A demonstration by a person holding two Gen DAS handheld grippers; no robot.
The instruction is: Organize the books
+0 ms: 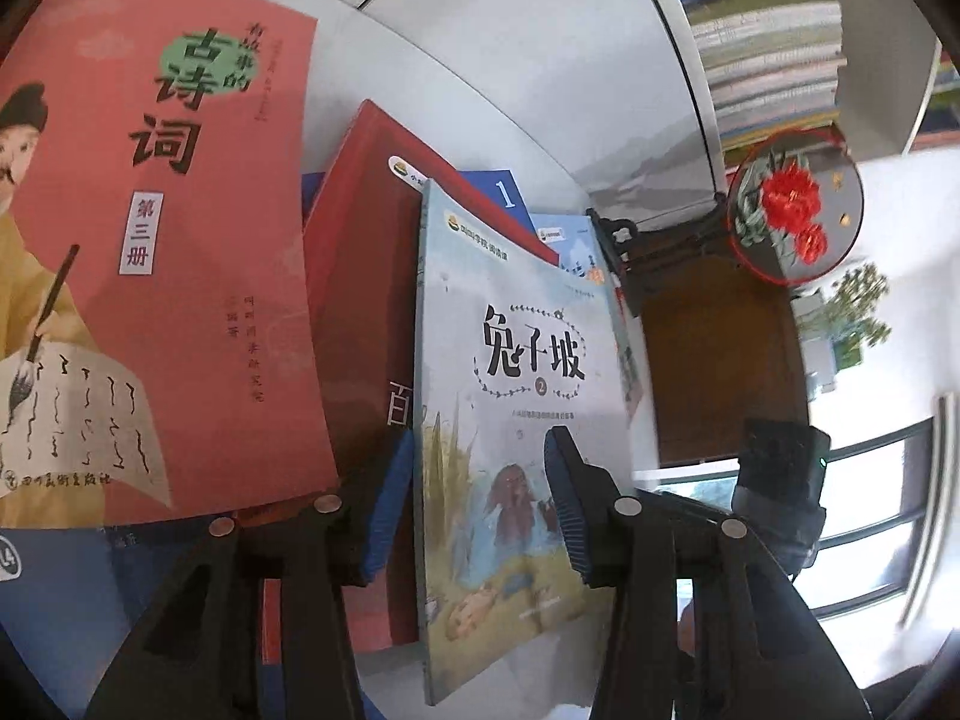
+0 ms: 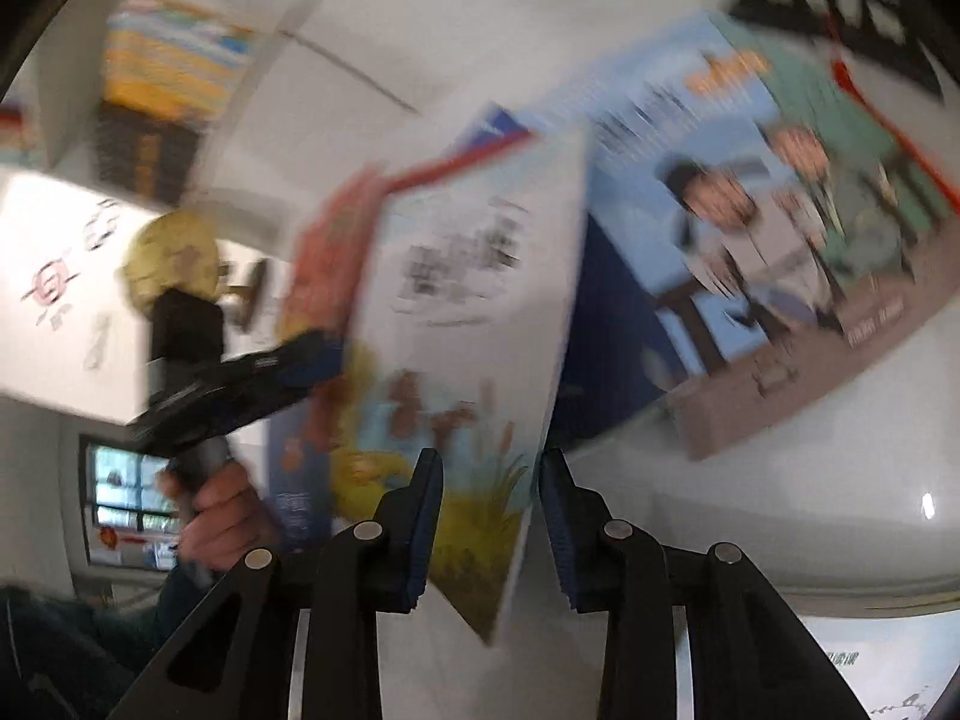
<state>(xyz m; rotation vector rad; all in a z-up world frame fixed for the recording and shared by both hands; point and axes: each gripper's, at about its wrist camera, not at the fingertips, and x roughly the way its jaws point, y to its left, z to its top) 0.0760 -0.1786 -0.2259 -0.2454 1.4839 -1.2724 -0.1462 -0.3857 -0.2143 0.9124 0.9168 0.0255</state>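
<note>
Behind my claw the white surface (image 1: pixel 480 102) ran up to a dark seam at the upper middle of the left wrist frame. At upper right stood a white shelf (image 1: pixel 870 42) packed with stacked spines. Below it a round embroidered panel with red flowers (image 1: pixel 792 207) sat on a dark carved stand (image 1: pixel 654 246), above a brown wooden panel (image 1: pixel 720 360). A dark-framed window (image 1: pixel 870 498) glared bright at lower right. In the right wrist frame, blurred, a yellowish globe (image 2: pixel 171 261) stood at left before a white wall (image 2: pixel 66 276).
</note>
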